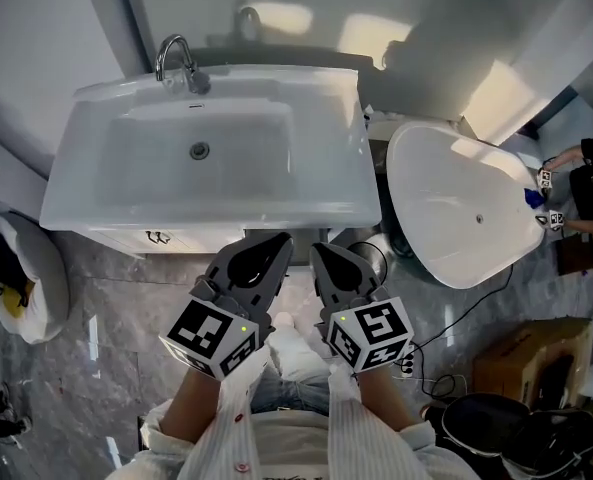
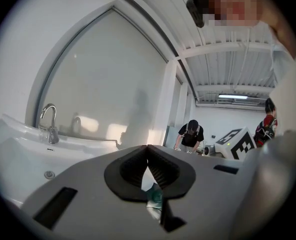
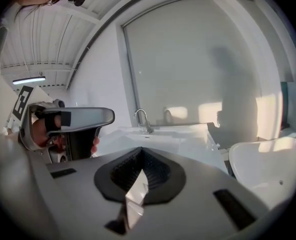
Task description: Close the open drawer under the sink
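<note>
Looking steeply down, we see a white bag-lined bin [image 1: 16, 268] at the far left on the grey marbled floor [image 1: 106, 308]. Right of it stands the white sink [image 1: 96, 193], its chrome faucet [image 1: 179, 63] at the far rim. The drawer [image 1: 156, 237] shows as a narrow white strip just under the sink's near rim, left of our grippers. We hold the left gripper [image 1: 279, 240] close to that rim, its jaws pressed together with nothing between them. Just beside it, the right gripper [image 1: 322, 251] is likewise pinched closed and empty. Further right sit a white tub [image 1: 446, 188] and, nearer, a cardboard box [image 1: 521, 363].
</note>
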Tool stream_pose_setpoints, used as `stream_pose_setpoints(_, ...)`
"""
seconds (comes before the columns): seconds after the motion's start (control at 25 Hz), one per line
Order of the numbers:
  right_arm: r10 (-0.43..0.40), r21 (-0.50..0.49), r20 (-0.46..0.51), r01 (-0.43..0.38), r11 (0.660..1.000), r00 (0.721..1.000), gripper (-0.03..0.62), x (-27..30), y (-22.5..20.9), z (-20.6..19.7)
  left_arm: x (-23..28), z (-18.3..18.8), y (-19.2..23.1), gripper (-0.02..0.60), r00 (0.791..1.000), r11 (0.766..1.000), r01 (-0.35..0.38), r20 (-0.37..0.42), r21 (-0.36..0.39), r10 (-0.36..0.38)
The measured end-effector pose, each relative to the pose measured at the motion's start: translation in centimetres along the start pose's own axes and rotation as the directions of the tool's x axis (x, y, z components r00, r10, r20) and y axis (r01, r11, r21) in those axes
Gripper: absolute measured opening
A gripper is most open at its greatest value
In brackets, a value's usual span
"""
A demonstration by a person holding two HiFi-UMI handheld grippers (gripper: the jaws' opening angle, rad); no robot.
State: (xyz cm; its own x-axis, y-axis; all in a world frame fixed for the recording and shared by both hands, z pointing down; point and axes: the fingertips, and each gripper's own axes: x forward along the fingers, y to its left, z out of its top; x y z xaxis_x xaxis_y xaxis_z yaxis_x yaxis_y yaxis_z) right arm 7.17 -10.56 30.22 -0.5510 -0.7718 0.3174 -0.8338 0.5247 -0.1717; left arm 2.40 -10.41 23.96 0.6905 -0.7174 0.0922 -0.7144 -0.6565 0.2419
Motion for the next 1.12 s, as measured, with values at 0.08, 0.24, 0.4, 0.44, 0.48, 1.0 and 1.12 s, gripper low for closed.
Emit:
stream_pose_setpoints(0.08,0.013,-0.004,-0.004,-0.013,1.0,1.0,0.009,0.7,-0.6,0.3,0.7,0.0,0.4,0.015,1.0,1.0,-0.012,0.0,-0.001,0.012)
stream_pose_setpoints(0.24,0.024,-0.003,-0.012,-0.024,1.0,1.0,0.009,1.6,-1.1,0.4,1.4,-0.2,1.1,0.015,0.999,1.0,-0.027,-0.017,-0.003,0.027)
stream_pose_setpoints(0.4,0.017,0.005,-0.022,-0.017,1.0,1.0,0.01,2.6,-0.8,0.0,1.0,-0.8,2.3,0.017,0.999,0.999,-0.035,-0.034,-0.005,0.035)
stream_pose_setpoints(0.44,0.012,0.011,-0.026,-0.012,1.0,1.0,0.01,2.7,-0.7,-0.2,0.8,-1.0,2.5,0.015,0.999,0.999,-0.036,-0.037,-0.005,0.036)
stream_pose_setpoints(0.48,0.007,0.017,-0.03,-0.007,1.0,1.0,0.011,2.8,-0.7,-0.5,0.6,-1.2,2.8,0.015,0.999,0.999,-0.037,-0.039,-0.006,0.037)
stream_pose_setpoints(1.0,-0.041,0.073,-0.133,0.051,0.996,0.99,0.01,4.0,-1.1,-7.6,-0.4,-9.2,3.9,0.015,0.987,0.997,-0.037,-0.158,-0.068,0.026)
stream_pose_setpoints(1.12,-0.055,0.082,-0.157,0.069,0.994,0.986,0.011,4.0,-1.2,-9.9,-0.7,-11.8,4.2,0.015,0.983,0.995,-0.043,-0.182,-0.086,0.027)
